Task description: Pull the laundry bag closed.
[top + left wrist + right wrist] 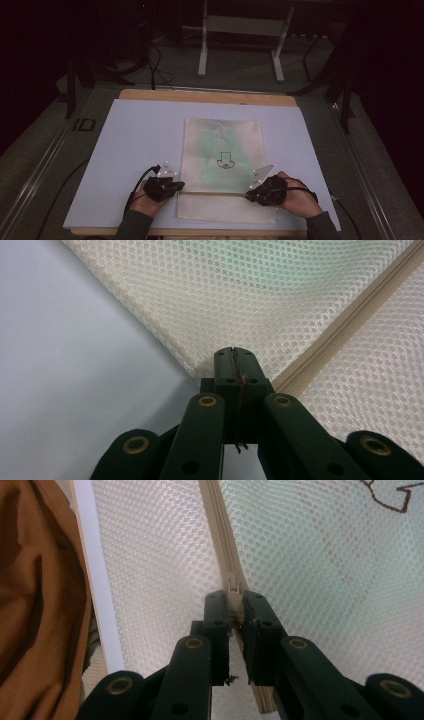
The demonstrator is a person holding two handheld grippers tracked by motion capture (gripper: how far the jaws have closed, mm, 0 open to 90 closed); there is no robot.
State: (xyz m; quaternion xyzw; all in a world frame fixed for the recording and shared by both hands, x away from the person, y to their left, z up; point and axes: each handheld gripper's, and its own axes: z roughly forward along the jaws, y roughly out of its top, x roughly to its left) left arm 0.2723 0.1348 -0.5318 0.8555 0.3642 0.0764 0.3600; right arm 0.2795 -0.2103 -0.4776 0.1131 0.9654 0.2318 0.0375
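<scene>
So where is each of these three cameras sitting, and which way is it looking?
High view: above the person's side, looking forward and down on the table; both hands hold claws at the mesh bag.
Left gripper view: rides the left claw, shut on the bag's corner edge.
Right gripper view: rides the right claw, pinching the zipper pull.
Shared: both gripper views show the zipper.
</scene>
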